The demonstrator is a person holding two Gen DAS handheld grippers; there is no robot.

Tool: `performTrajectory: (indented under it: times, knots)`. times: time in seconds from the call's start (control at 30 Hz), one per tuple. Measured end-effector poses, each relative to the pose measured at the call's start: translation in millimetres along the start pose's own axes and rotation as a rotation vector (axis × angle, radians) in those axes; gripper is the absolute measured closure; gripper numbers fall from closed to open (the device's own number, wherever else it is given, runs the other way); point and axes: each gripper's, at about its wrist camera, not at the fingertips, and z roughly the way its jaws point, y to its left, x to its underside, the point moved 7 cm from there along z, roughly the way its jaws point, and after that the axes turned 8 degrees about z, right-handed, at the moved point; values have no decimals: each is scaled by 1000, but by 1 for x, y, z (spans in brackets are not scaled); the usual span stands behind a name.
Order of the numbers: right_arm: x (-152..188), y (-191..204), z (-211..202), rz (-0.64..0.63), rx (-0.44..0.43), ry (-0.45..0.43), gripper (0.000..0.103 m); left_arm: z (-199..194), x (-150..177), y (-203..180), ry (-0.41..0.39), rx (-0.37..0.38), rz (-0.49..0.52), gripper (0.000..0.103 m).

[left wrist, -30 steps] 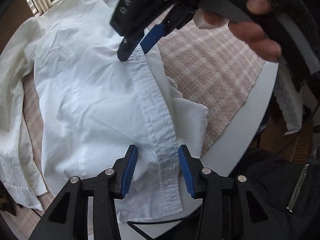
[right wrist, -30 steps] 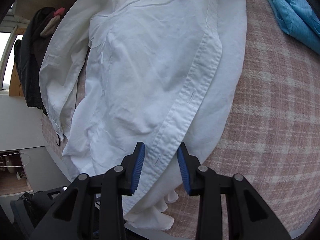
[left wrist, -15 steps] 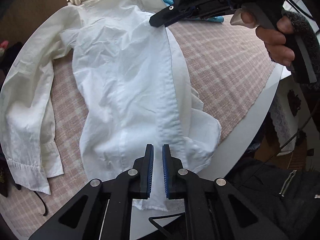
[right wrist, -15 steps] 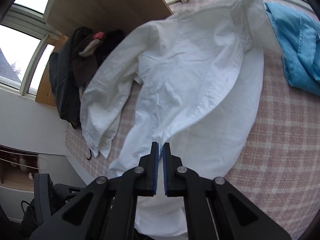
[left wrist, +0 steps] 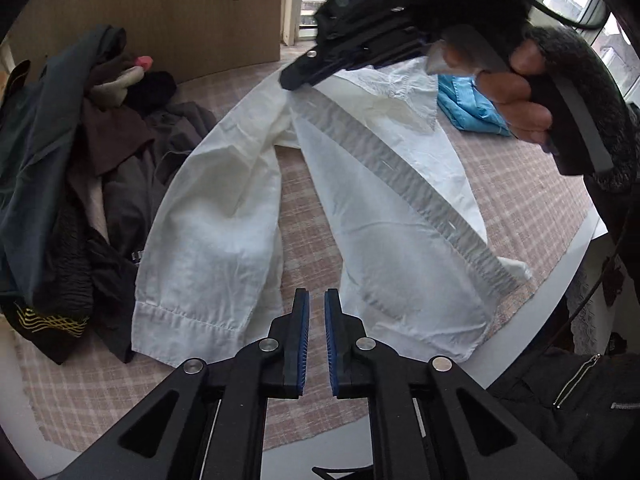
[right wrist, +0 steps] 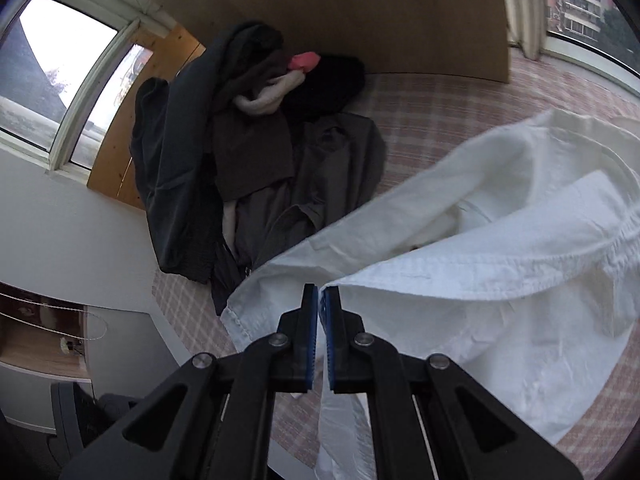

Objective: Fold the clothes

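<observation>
A white button shirt [left wrist: 404, 264] lies on the pink checked tablecloth [left wrist: 532, 200], its front panel lifted and stretched between both grippers. At the bottom of the left wrist view my left gripper [left wrist: 316, 312] is shut on the panel's lower edge. A hand [left wrist: 520, 92] holds my right gripper [left wrist: 294, 80] at the top, pinching the upper end of the button band [left wrist: 404, 176]. In the right wrist view the right gripper [right wrist: 321, 300] is shut on the band's edge of the white shirt [right wrist: 500, 248], with cloth hanging below the pads. One sleeve [left wrist: 212, 232] lies flat to the left.
A heap of dark clothes [left wrist: 80, 168] [right wrist: 248, 160] sits at the table's left side before a brown board [left wrist: 160, 20]. A blue garment [left wrist: 468, 108] lies beyond the shirt. The white table edge [left wrist: 560, 280] curves at the right, with a dark jacket [left wrist: 568, 408] below it.
Both grippers closed on the shirt's button band, then rose and swung across with it. The front panel is lifted off the table, and the dark clothes heap has come into view.
</observation>
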Motion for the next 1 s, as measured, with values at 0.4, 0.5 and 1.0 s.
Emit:
performTrajectory:
  times: [0.4,0.5,1.0]
  knots:
    - [16,-28,28,21,141,231,78,8,20,-14,32,94,25,89]
    - [54,-67,-27,32,168,143,61,22,26,-49,75,172,72,79]
    - [180,-275,-74,403,182,49,61,100,4,-191,242,185,157,66]
